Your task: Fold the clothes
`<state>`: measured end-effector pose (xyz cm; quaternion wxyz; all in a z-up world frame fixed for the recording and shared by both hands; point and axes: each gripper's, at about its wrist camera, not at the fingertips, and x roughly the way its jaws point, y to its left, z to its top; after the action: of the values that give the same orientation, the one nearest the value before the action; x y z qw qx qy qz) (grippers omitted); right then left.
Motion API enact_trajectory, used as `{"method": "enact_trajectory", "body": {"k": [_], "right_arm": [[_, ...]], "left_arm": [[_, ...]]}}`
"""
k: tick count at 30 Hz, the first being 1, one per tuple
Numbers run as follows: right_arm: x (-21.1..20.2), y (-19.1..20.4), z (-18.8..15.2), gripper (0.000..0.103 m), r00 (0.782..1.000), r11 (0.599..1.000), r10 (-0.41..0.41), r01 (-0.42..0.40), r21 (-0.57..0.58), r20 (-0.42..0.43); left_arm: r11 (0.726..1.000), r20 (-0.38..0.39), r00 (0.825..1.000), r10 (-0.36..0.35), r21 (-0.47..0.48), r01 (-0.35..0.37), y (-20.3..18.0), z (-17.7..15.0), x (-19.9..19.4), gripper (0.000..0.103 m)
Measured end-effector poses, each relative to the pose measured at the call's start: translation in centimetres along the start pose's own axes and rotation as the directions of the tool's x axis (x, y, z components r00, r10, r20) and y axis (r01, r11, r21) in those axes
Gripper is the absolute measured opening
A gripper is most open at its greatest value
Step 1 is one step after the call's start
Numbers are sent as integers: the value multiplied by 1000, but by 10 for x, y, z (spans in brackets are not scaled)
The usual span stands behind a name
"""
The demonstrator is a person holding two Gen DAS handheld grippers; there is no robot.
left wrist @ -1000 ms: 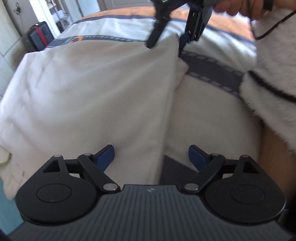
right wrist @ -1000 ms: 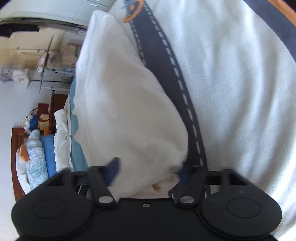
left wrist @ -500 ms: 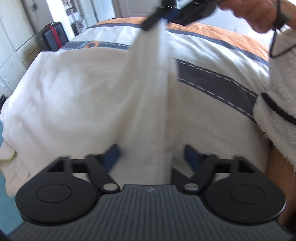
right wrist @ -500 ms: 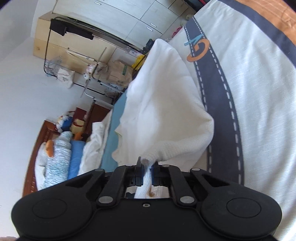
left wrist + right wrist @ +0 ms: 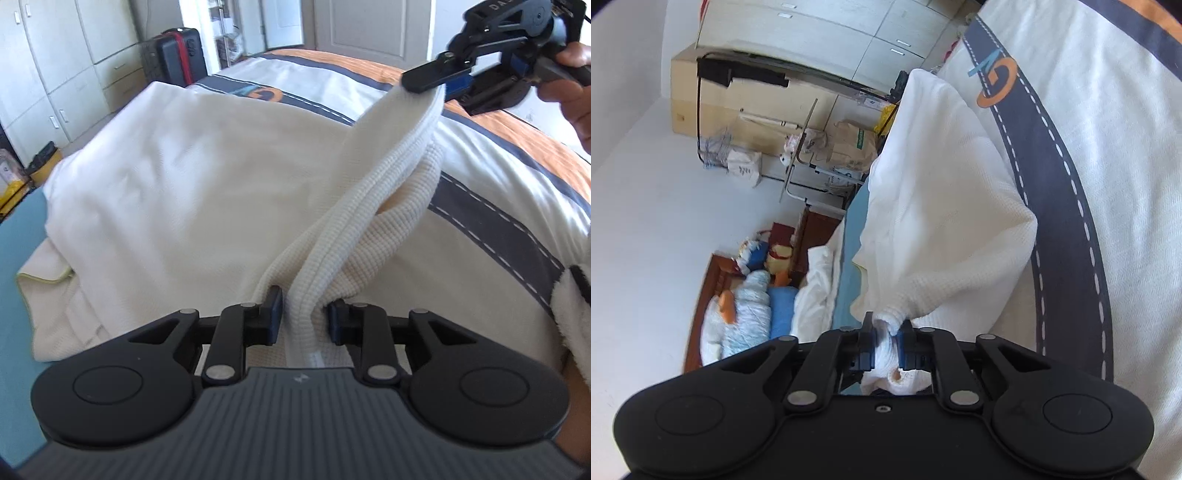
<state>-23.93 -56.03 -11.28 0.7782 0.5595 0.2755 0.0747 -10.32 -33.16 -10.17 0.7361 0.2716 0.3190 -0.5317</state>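
A cream knit garment (image 5: 192, 192) lies spread on the bed's white cover with a dark road stripe (image 5: 491, 225). Its ribbed hem runs as a raised band from my left gripper (image 5: 303, 317) up to my right gripper (image 5: 439, 83). The left jaws are closing, and the hem fills the gap between the blue pads. In the right wrist view the right gripper (image 5: 886, 343) pinches a bunched corner of the garment (image 5: 942, 206); its jaws are opening slightly, with the cloth still between them and held above the cover (image 5: 1126, 166).
A dark suitcase (image 5: 173, 55), white cupboards (image 5: 55, 74) and a door (image 5: 369, 22) stand beyond the bed. A fluffy white sleeve (image 5: 576, 306) is at the right edge. Teal sheet (image 5: 18, 295) shows at left. Paper bags (image 5: 853, 144) and stuffed toys (image 5: 750, 295) lie beside the bed.
My right gripper closed on the garment's corner and lifted it off the bed. My left gripper, wide open before, has closed around the raised hem and tipped upward.
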Motion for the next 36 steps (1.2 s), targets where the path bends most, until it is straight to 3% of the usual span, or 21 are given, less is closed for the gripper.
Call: {"method": "enact_trajectory", "body": {"k": [2,5,7,9,15,17,19,20,21,22,24,26,29,31,33,35,36], "right_arm": [[-2,-5,1,33,1000,999,18,-18,34,1],[-2,-11,1,61,1000,997,-6,7,78,-10],[1,-15,1,67,999,994,-25,28,106,-31],[5,-19,-1,81,997,991,-48,54,125,-57],[22,-36,-6,86,985,969,-120,144,202,-128],[27,-39,-7,85,985,960,-149,164,228,-84],[31,-39,-8,73,983,955,-185,184,233,-18],[39,-35,-8,56,983,963,-183,186,197,-33],[47,-30,-8,32,981,968,-188,193,157,-45],[52,-23,-10,21,975,970,-215,219,103,-47],[56,-13,-14,15,968,968,-250,251,23,-37],[52,-7,-14,14,968,968,-249,249,3,-21],[38,-10,-12,13,977,975,-214,214,53,-1],[34,-11,-11,13,981,978,-192,192,76,-4],[33,-11,-14,16,985,980,-175,175,94,-15],[34,-9,-18,25,987,981,-160,163,107,-31],[35,-8,-21,46,986,981,-159,163,110,-42]], "left_arm": [[999,1,1000,-14,-33,14,5,1,0,27],[998,8,1000,-27,-63,28,9,1,-2,27],[997,17,1000,-26,-71,27,10,1,-3,29],[997,26,999,-21,-75,23,11,1,-5,33],[995,32,999,-26,-98,29,16,3,-5,33],[995,31,999,-24,-95,27,15,3,-4,33],[996,28,999,-21,-90,24,14,4,-2,34],[996,26,999,-20,-88,22,14,4,-1,35],[996,24,1000,-16,-88,18,14,3,-1,39],[996,21,1000,-10,-90,12,14,2,-1,43],[996,-6,1000,-5,-84,4,13,-2,0,71],[999,-78,997,6,-48,-10,9,-10,7,85],[997,-145,987,76,7,-76,-1,-21,17,86],[997,-96,992,76,-11,-78,-1,-20,8,64],[996,-41,996,80,-28,-81,0,-17,-3,22],[993,6,993,117,-25,-117,1,-15,-11,16],[991,28,990,136,-20,-135,1,-15,-15,13]]}}
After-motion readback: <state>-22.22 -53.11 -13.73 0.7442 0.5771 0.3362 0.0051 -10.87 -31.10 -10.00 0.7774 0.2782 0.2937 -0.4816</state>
